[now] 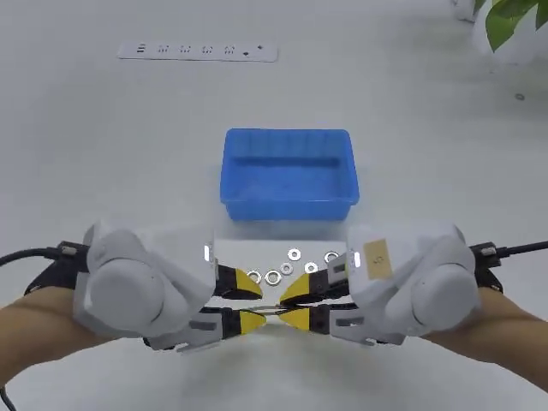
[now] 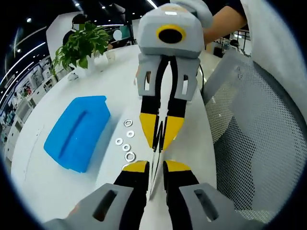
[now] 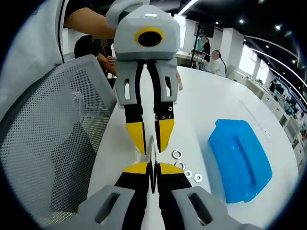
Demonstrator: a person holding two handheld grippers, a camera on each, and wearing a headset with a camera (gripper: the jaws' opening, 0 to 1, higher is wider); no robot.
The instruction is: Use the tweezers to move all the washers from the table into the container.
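The tweezers (image 1: 272, 312) are thin, silver and horizontal, at 6 o'clock from the washers (image 1: 273, 277). The washers are small silver rings, flat, loosely clustered. The container (image 1: 289, 175) is blue, rectangular, open-topped, at 12 o'clock.

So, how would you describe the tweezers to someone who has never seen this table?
Find the blue container on the white table. In front of it lie small washers, then the left gripper and the right gripper, facing each other. The tweezers are the thin metal strip bridging their yellow fingers, long and straight where the washers are round rings.
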